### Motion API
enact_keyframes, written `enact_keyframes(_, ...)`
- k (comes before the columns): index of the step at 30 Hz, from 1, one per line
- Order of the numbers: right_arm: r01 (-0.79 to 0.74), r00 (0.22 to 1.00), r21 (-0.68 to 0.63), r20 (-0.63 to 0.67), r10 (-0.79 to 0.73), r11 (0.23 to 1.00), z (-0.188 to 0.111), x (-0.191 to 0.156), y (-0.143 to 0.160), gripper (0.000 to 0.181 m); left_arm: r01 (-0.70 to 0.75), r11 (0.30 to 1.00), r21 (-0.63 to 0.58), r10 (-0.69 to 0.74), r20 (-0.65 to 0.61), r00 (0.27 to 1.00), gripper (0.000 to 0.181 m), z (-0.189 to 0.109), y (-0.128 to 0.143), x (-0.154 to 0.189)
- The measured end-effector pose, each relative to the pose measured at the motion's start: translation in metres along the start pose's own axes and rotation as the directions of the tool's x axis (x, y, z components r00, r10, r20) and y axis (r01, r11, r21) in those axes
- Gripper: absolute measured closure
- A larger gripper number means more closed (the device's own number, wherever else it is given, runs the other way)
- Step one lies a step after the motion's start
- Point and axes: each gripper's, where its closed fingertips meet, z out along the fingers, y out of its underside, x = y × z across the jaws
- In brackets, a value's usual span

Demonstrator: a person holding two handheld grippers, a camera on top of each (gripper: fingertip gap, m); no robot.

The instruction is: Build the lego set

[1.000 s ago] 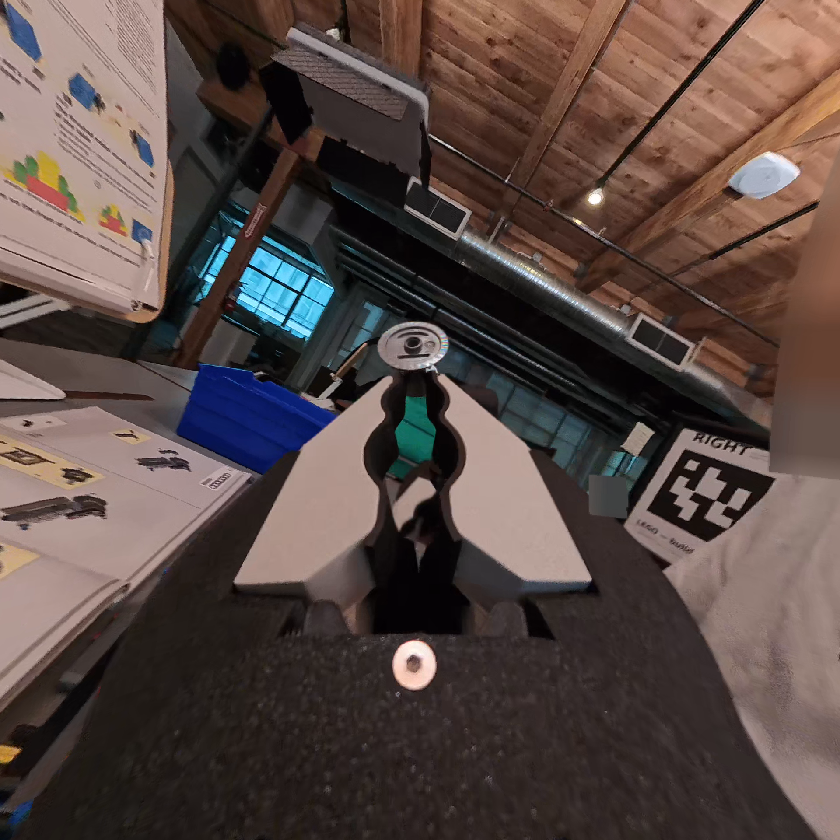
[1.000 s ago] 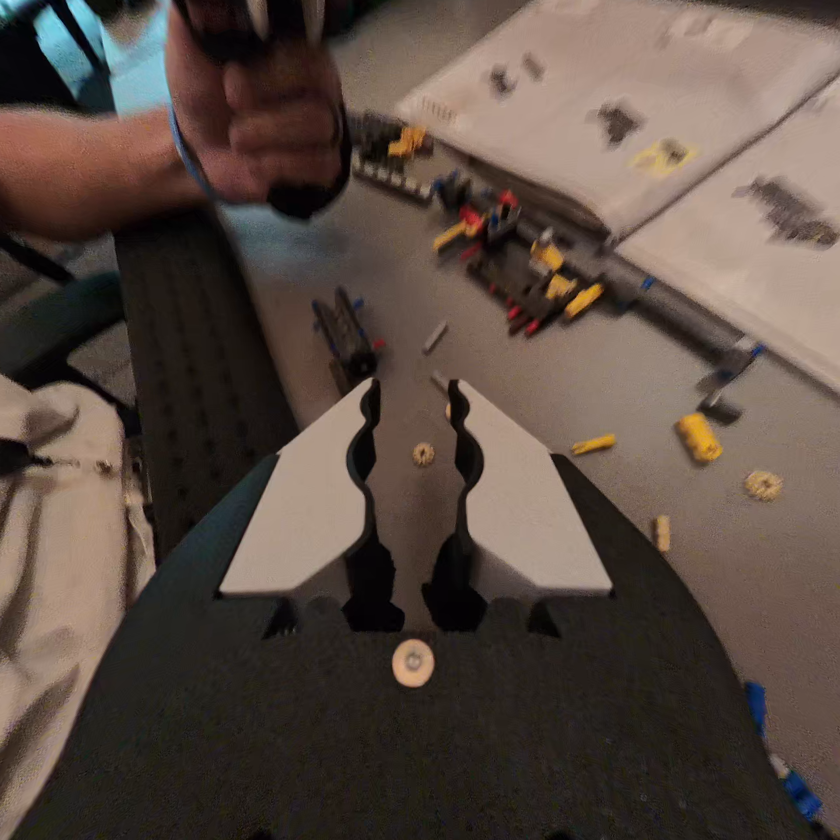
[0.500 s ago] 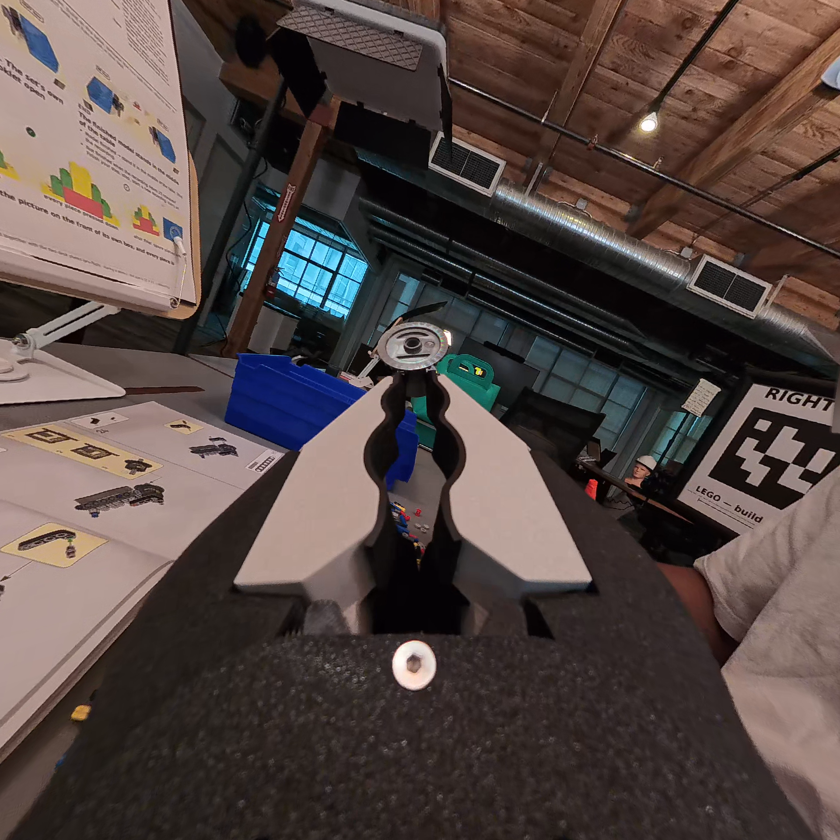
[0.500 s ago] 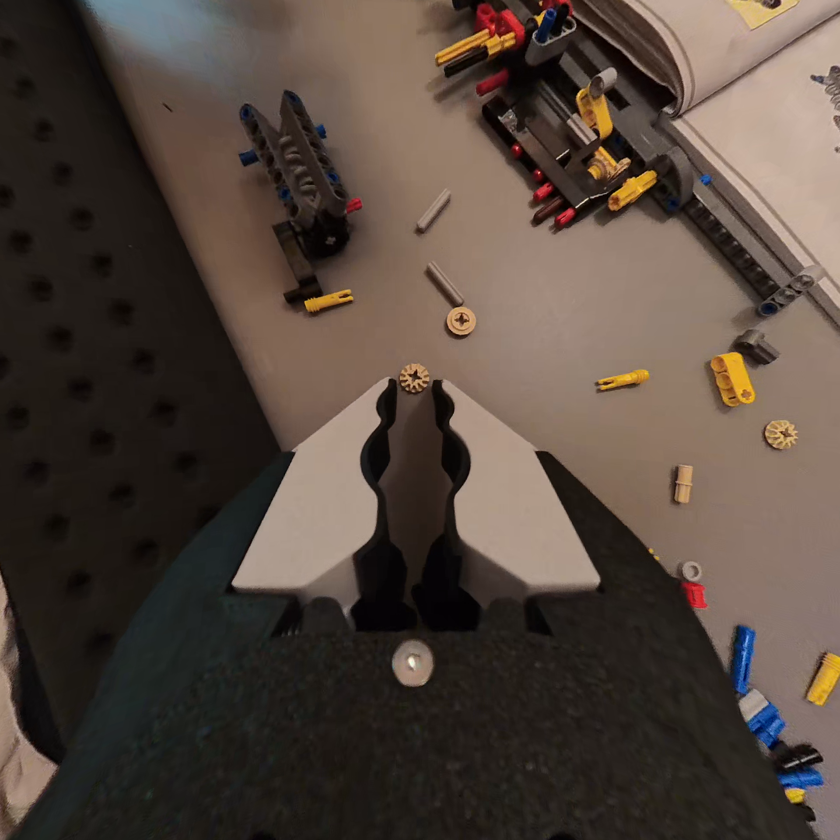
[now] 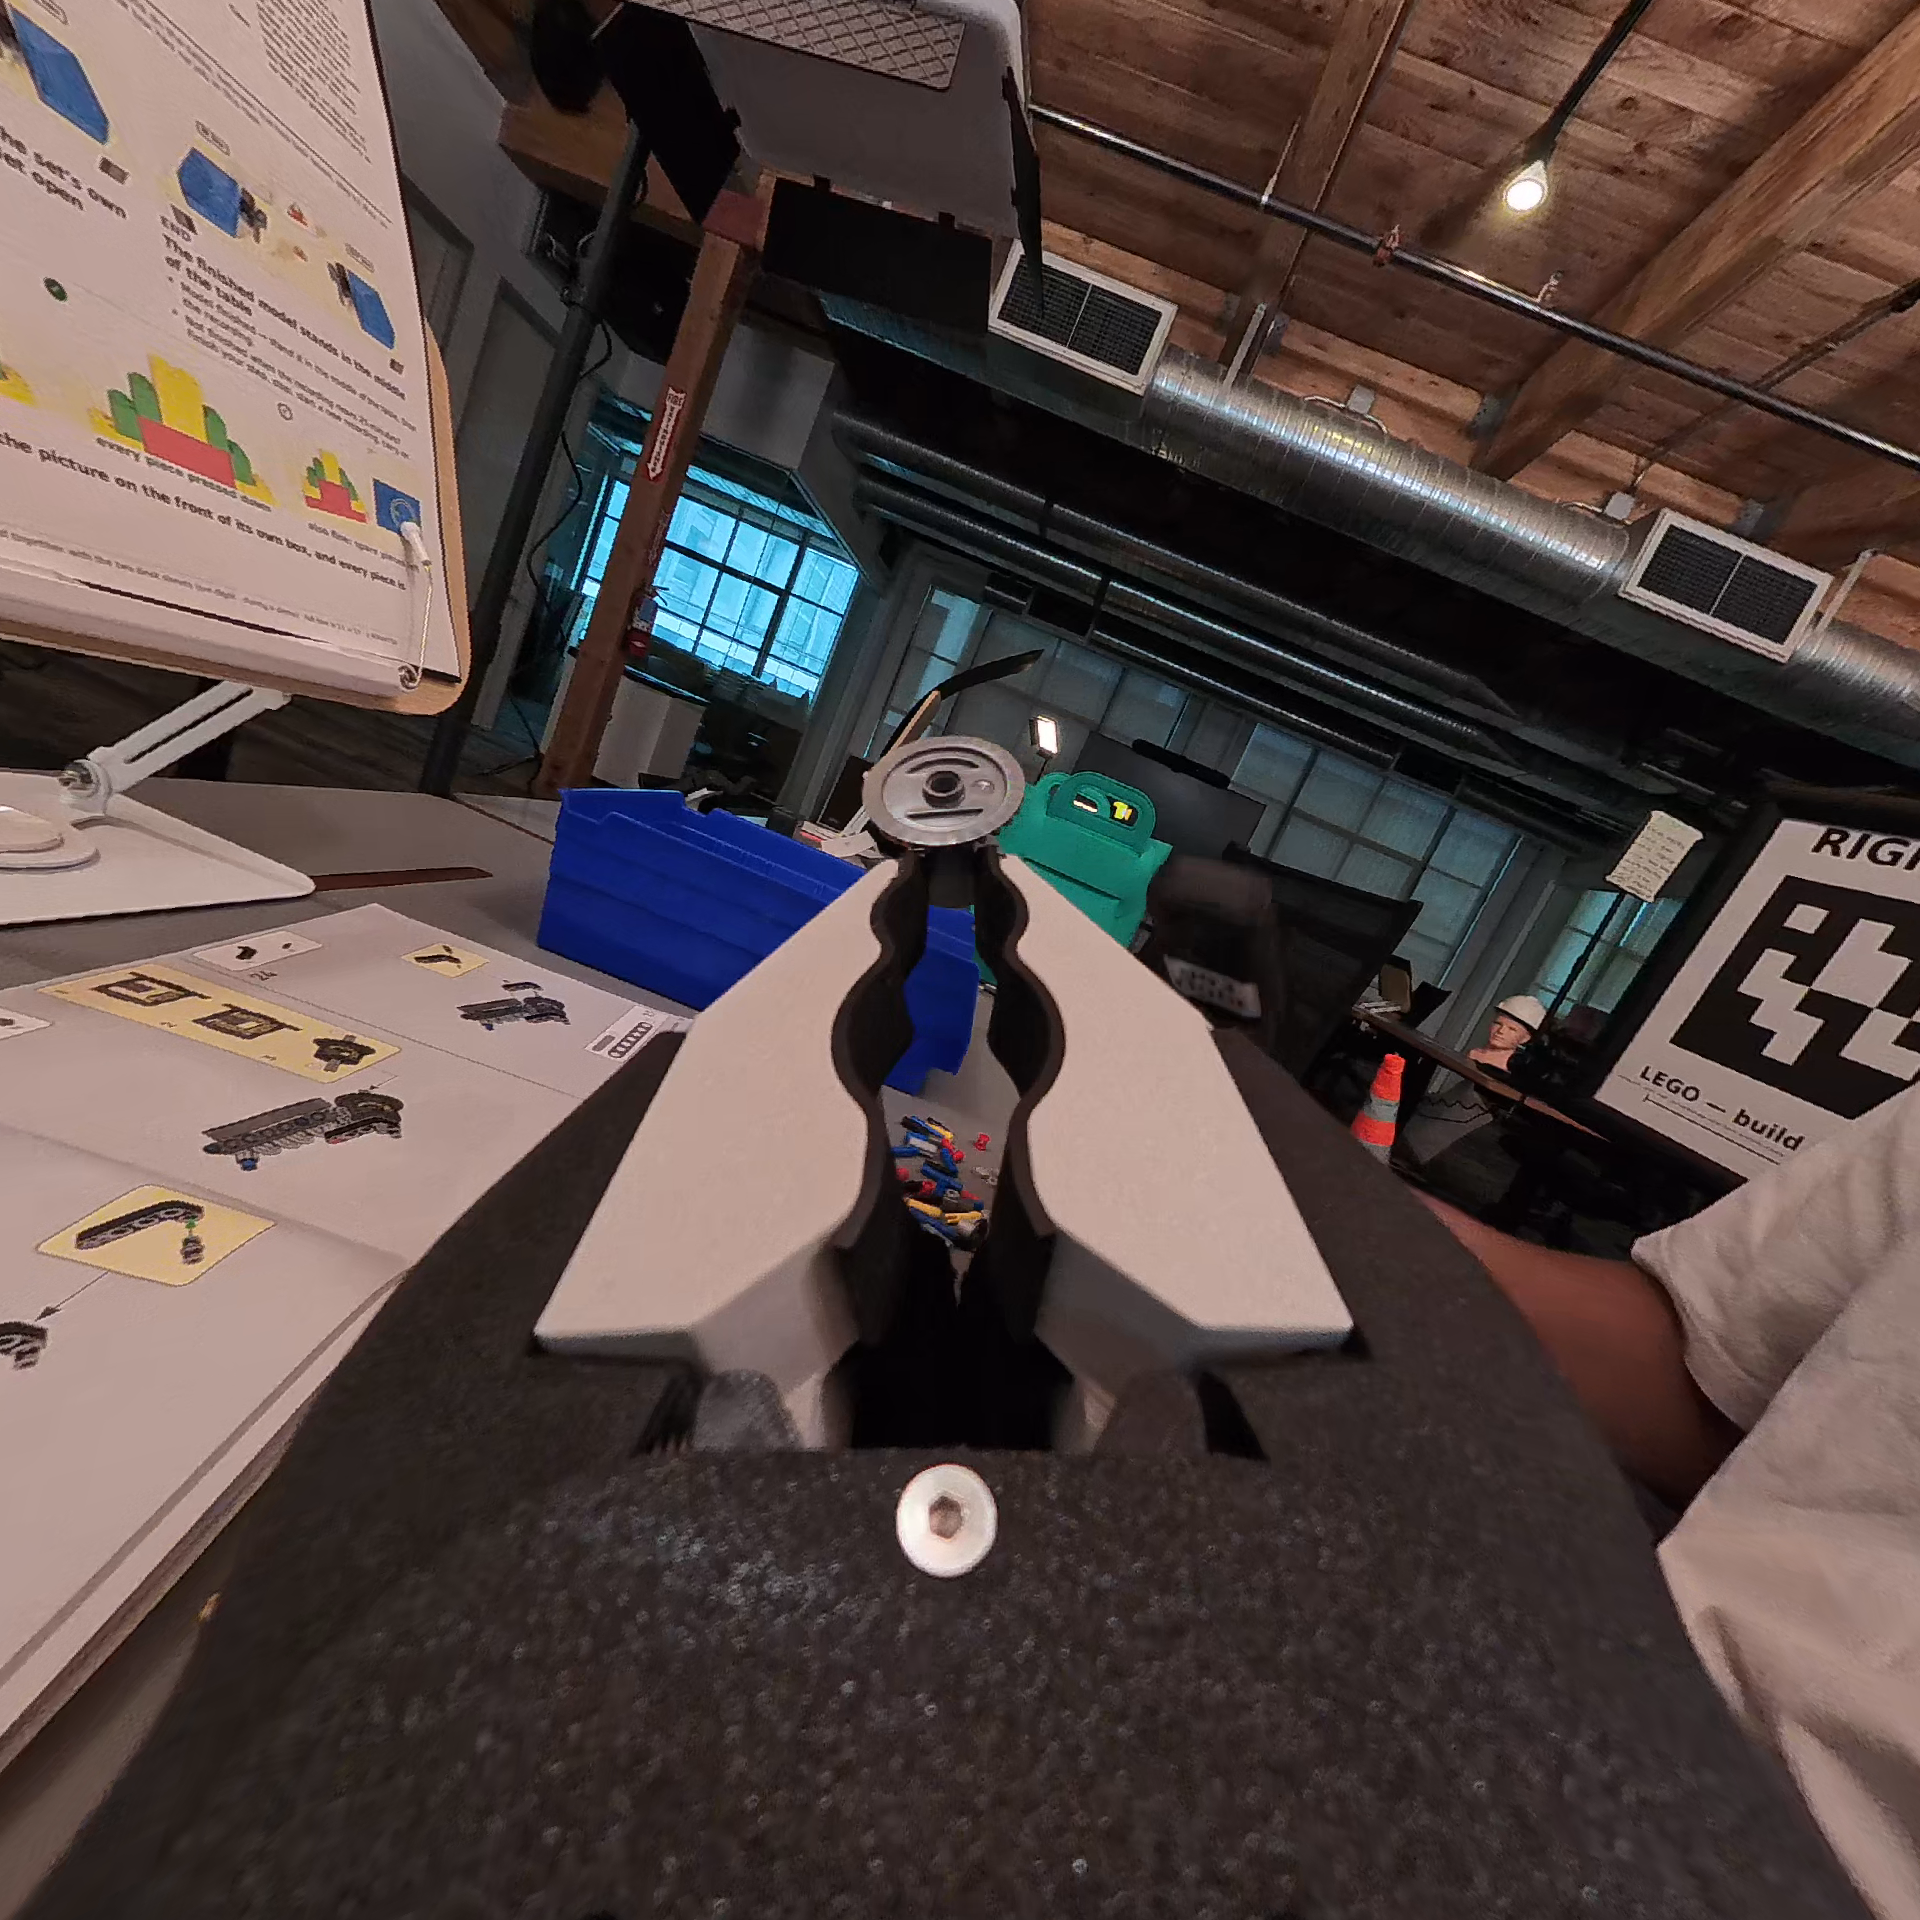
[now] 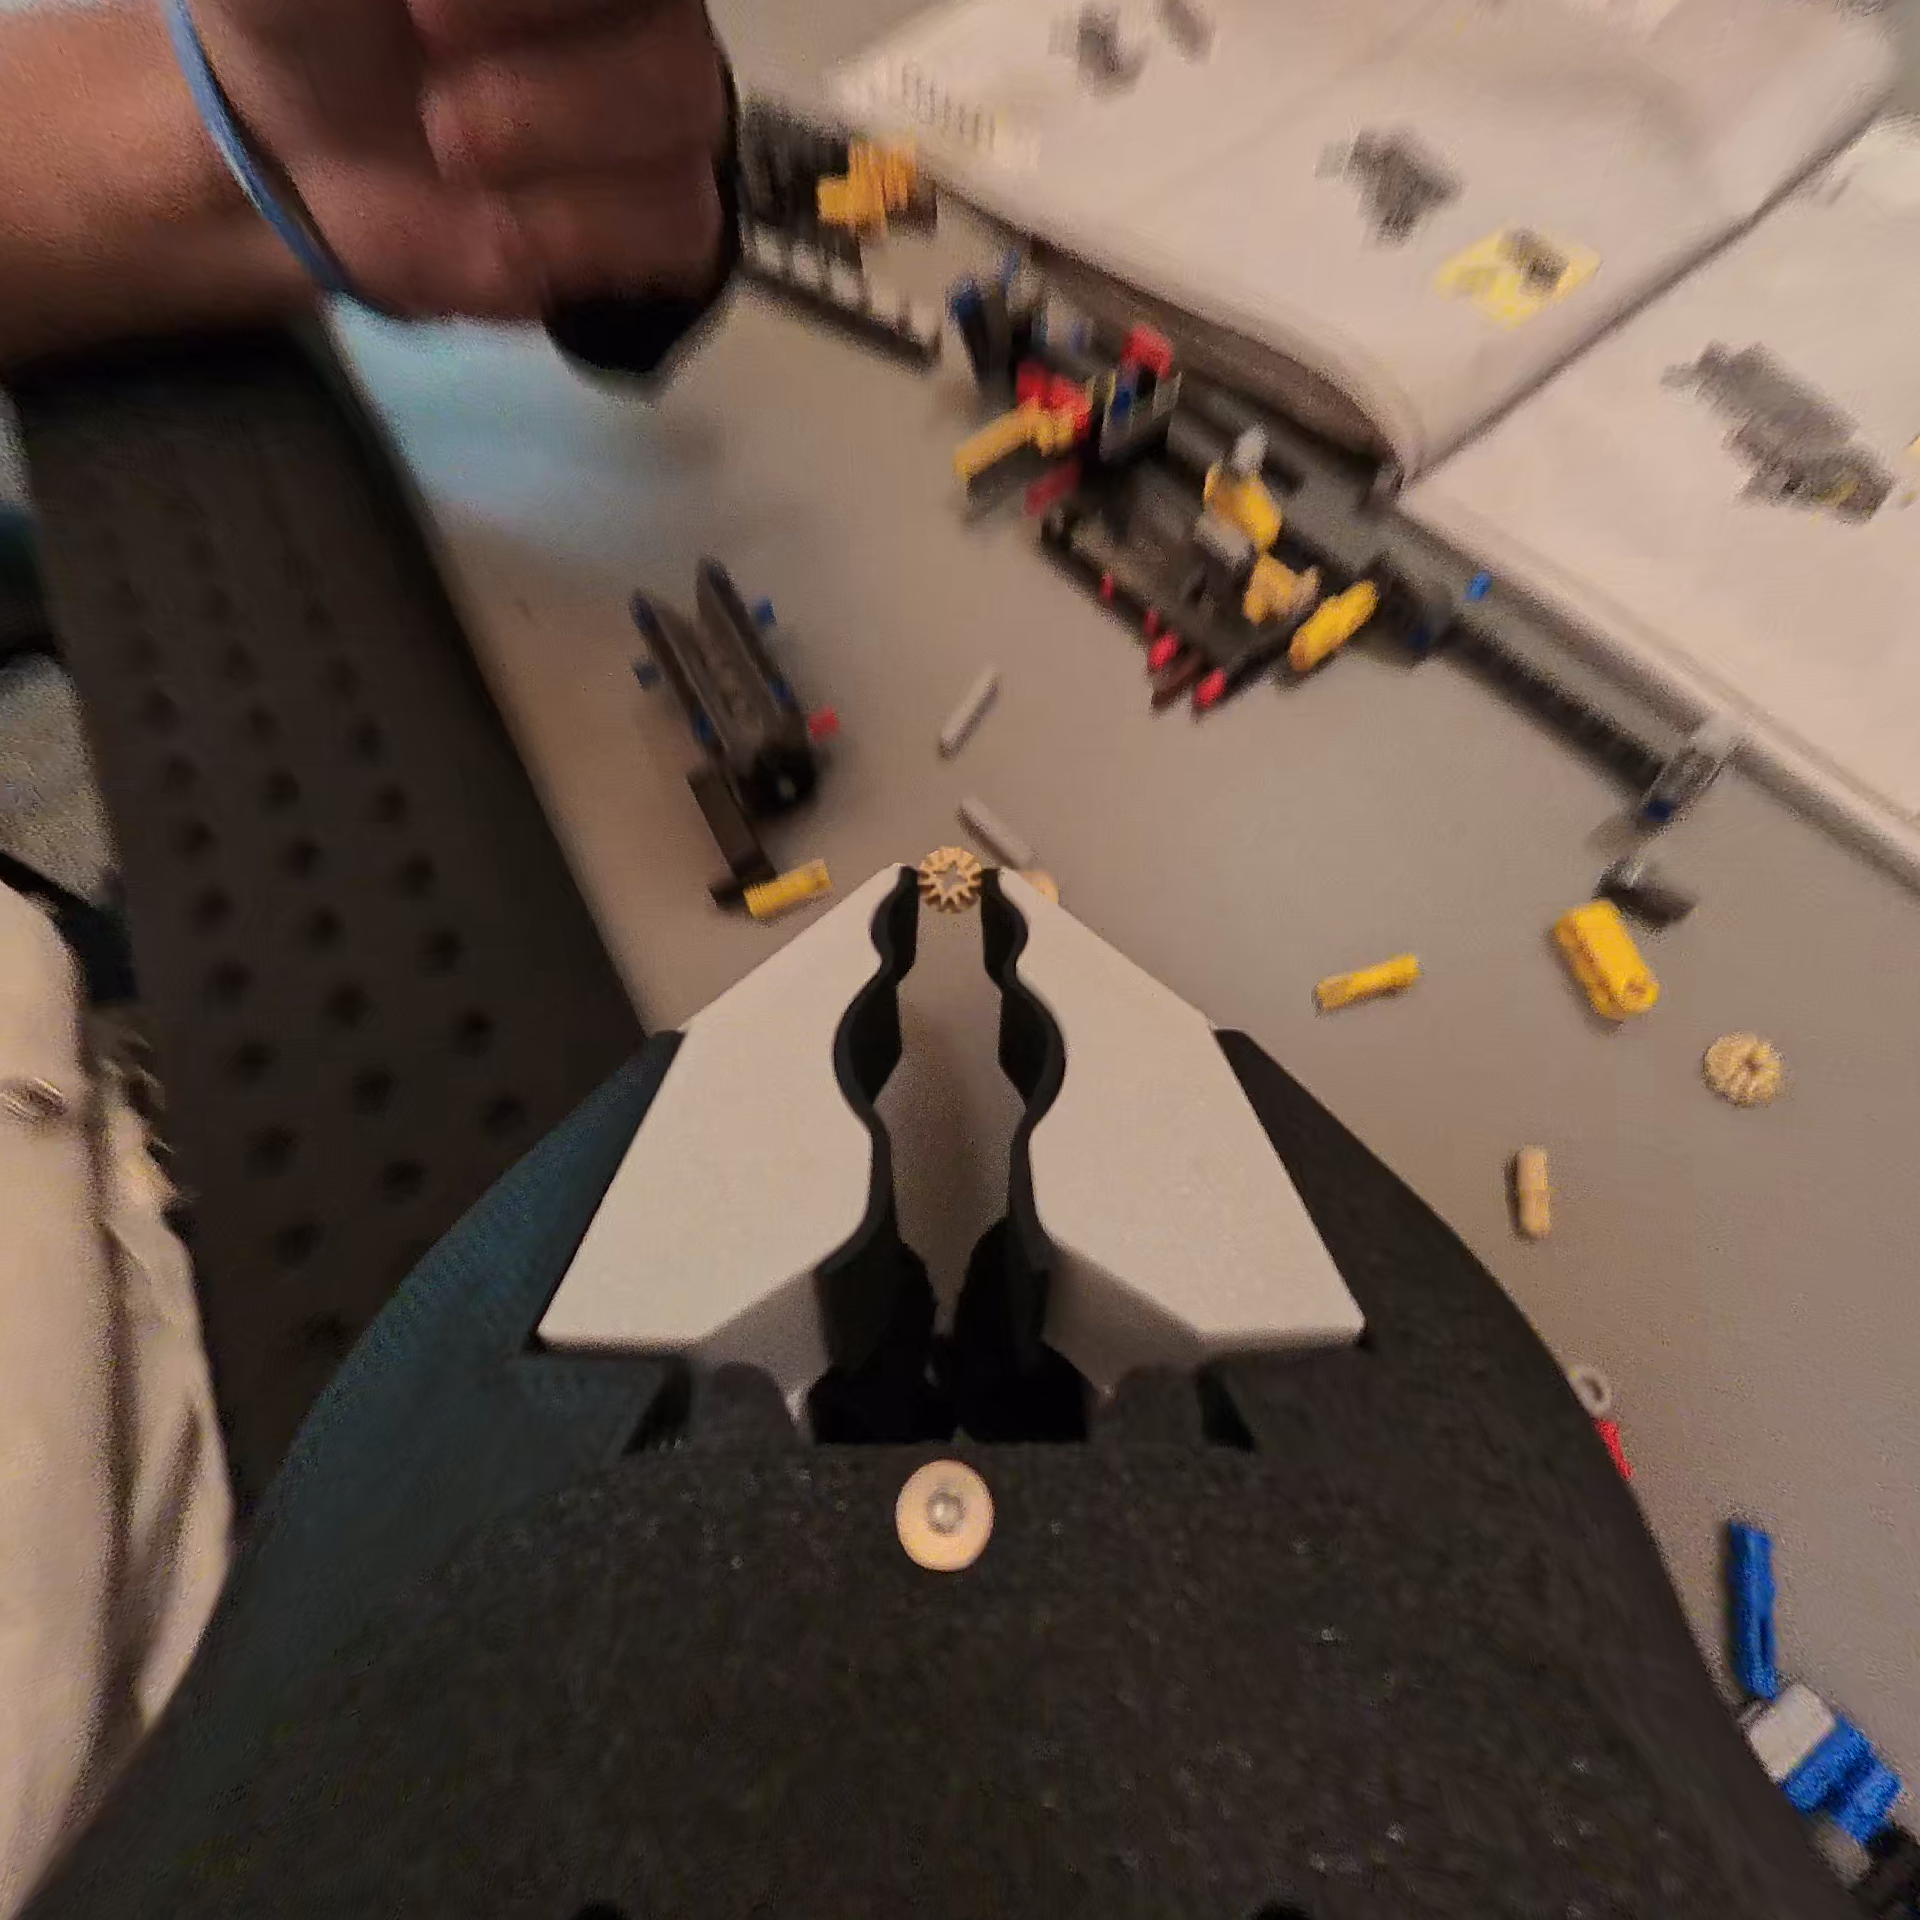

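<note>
My left gripper (image 5: 940, 875) is shut on the black stub of a grey round disc piece (image 5: 941, 793) and holds it up in the air, above the table. My right gripper (image 6: 948, 900) is shut on a small tan gear (image 6: 947, 876) at its fingertips and holds it above the grey table (image 6: 1195, 883). A small black beam assembly (image 6: 740, 698) with blue pins lies ahead to the left. A larger black, yellow and red assembly (image 6: 1174, 540) lies beside the open instruction booklet (image 6: 1507, 187), which also shows in the left wrist view (image 5: 260, 1091).
A person's hand (image 6: 520, 145) holds the other gripper's handle at the upper left. Loose yellow pins (image 6: 1364, 981), a second tan gear (image 6: 1742, 1068) and blue pieces (image 6: 1751, 1621) dot the table. A black perforated mat (image 6: 260, 831) lies left. A blue bin (image 5: 707, 894) and a clipboard stand (image 5: 208, 312) stand behind. Spacing between my two grippers at the tips: around 20 cm.
My right gripper went down around the tan gear, shut on it and lifted it off the table. My left gripper tilted down a little, still holding the grey disc.
</note>
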Motion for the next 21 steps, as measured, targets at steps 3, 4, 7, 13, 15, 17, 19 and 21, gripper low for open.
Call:
enact_keyframes(3,-0.06,0.998,0.213,0.003,0.061,0.975,-0.022,-0.002,-0.071,0.17,0.001,1.0,0.002,-0.001,0.003,1.0,0.174,0.001,0.002,0.0)
enact_keyframes(4,-0.091,0.996,0.288,0.04,0.083,0.953,-0.03,-0.008,-0.097,0.17,0.006,1.0,0.005,-0.006,0.004,1.0,0.174,0.002,0.002,-0.001)
enact_keyframes(7,-0.223,0.971,0.414,0.173,0.165,0.883,-0.045,-0.021,-0.162,0.17,0.022,0.999,0.026,-0.023,0.017,1.0,0.174,0.002,0.002,-0.003)
enact_keyframes(13,-0.182,0.983,0.307,0.087,0.163,0.934,-0.021,-0.019,-0.191,0.17,0.068,0.995,0.068,-0.069,0.009,0.998,0.174,0.003,-0.002,-0.001)
enact_keyframes(15,-0.112,0.994,0.262,0.017,0.111,0.958,-0.014,-0.02,-0.19,0.17,0.114,0.989,0.091,-0.114,-0.001,0.993,0.174,0.002,-0.005,-0.002)
enact_keyframes(17,-0.029,0.993,0.221,-0.101,0.053,0.975,-0.01,-0.014,-0.189,0.17,0.16,0.981,0.105,-0.159,-0.021,0.987,0.174,0.0,-0.007,-0.002)
enact_keyframes(19,0.033,0.986,0.186,-0.167,-0.001,0.982,-0.008,-0.012,-0.191,0.17,0.19,0.975,0.117,-0.187,-0.036,0.982,0.174,0.0,-0.009,-0.002)
enact_keyframes(21,0.071,0.978,0.154,-0.204,-0.039,0.985,-0.006,-0.012,-0.194,0.17,0.218,0.967,0.13,-0.214,-0.045,0.976,0.174,-0.001,-0.011,-0.003)
